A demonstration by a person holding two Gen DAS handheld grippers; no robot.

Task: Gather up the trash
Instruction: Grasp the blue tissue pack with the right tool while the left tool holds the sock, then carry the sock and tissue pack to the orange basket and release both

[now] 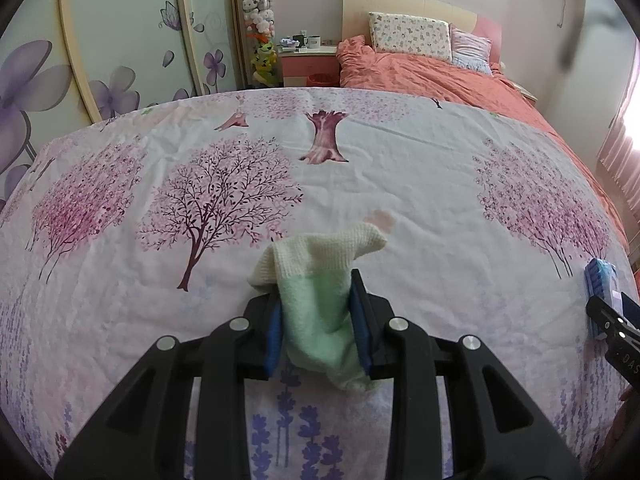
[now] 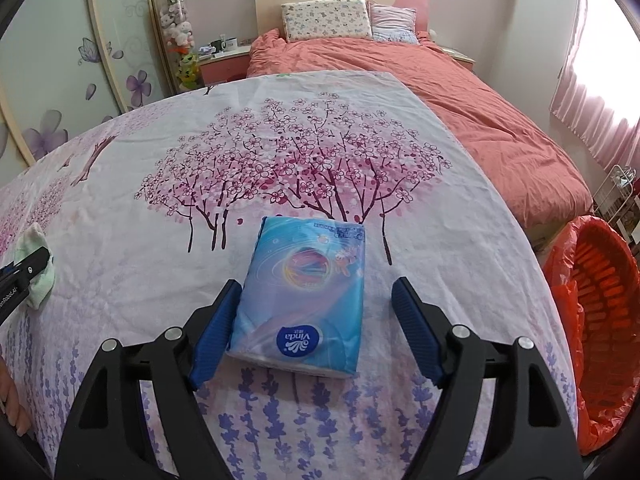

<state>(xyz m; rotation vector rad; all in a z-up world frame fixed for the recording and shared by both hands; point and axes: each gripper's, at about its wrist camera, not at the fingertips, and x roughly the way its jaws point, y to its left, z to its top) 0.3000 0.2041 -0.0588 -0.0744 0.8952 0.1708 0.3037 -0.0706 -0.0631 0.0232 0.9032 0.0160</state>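
My left gripper (image 1: 316, 292) is shut on a green and cream cloth (image 1: 320, 256), whose cream end flops forward over the flowered tablecloth (image 1: 380, 168). In the right wrist view the same cloth (image 2: 34, 236) shows at the far left, in the left gripper's fingers (image 2: 28, 266). My right gripper (image 2: 317, 284) stands open around a blue tissue pack (image 2: 312, 248) that lies flat on the tablecloth. The left pad (image 2: 216, 332) is close against the pack's side, while the right pad (image 2: 416, 332) stands well apart. The left wrist view catches the pack (image 1: 600, 276) at its right edge.
An orange-red basket lined with a red bag (image 2: 600, 300) stands beside the table at the right. Beyond the table lies a bed with a coral cover (image 2: 460, 92) and pillows. A nightstand with mugs (image 1: 308, 60) and a floral wardrobe (image 1: 120, 40) are at the back left.
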